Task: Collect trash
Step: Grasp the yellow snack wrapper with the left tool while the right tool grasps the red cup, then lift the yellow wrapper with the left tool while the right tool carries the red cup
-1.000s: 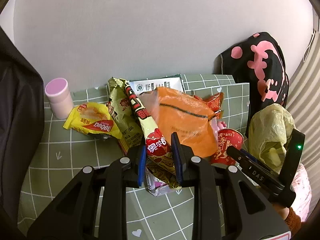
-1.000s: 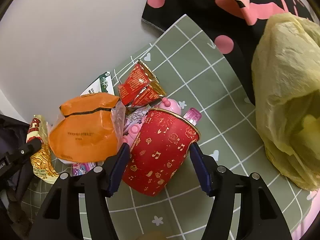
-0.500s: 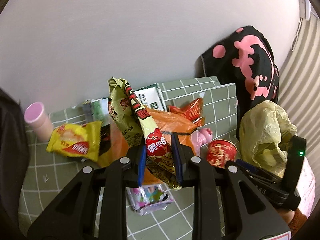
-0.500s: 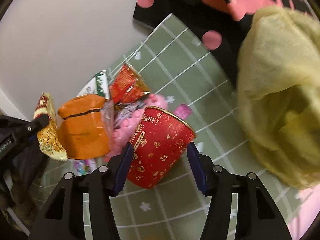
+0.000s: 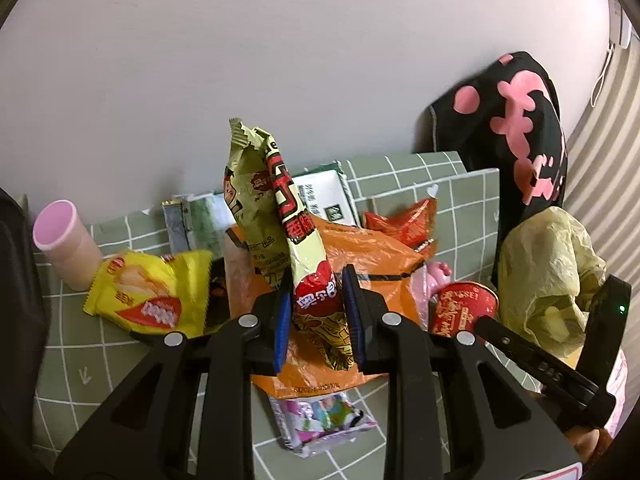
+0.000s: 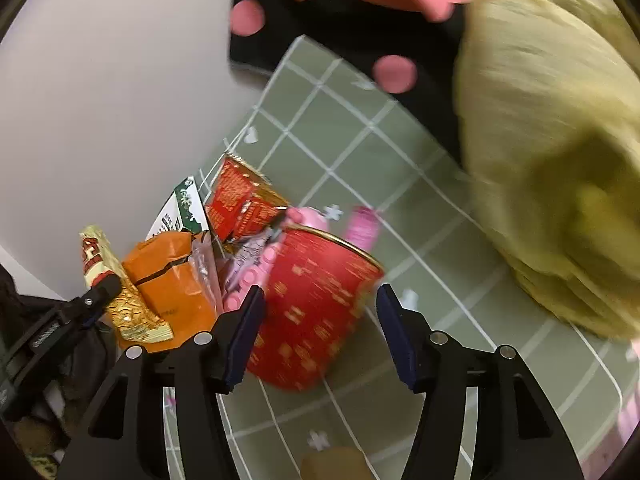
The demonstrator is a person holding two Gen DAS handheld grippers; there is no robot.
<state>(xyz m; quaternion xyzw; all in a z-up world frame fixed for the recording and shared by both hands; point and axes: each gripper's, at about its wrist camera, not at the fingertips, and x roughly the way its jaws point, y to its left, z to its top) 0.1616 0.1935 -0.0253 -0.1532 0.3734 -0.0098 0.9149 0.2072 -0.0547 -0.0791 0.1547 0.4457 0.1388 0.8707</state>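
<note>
My left gripper (image 5: 316, 300) is shut on a tall green-and-red snack wrapper (image 5: 280, 208) and holds it upright above the table. It also shows in the right wrist view (image 6: 116, 292). My right gripper (image 6: 320, 308) is shut on a red paper cup (image 6: 316, 304), lifted and tilted; the cup also shows in the left wrist view (image 5: 464, 306). A yellow-green trash bag (image 6: 556, 152) hangs at the right, also in the left wrist view (image 5: 548, 280). An orange bag (image 5: 376, 264), a red wrapper (image 5: 404, 224) and a yellow chip packet (image 5: 148, 288) lie on the green checked tablecloth (image 5: 72, 364).
A pink cup (image 5: 64, 244) stands at the left by the wall. A white-green packet (image 5: 324, 196) and a small purple packet (image 5: 320, 420) lie on the cloth. Pink toys (image 6: 316, 216) lie behind the red cup. A black-and-pink bag (image 5: 516, 128) leans at the back right.
Both grippers have lifted, the left with the snack wrapper and the right with the red cup. The right gripper has swung toward the yellow-green bag, which now looks larger and blurred.
</note>
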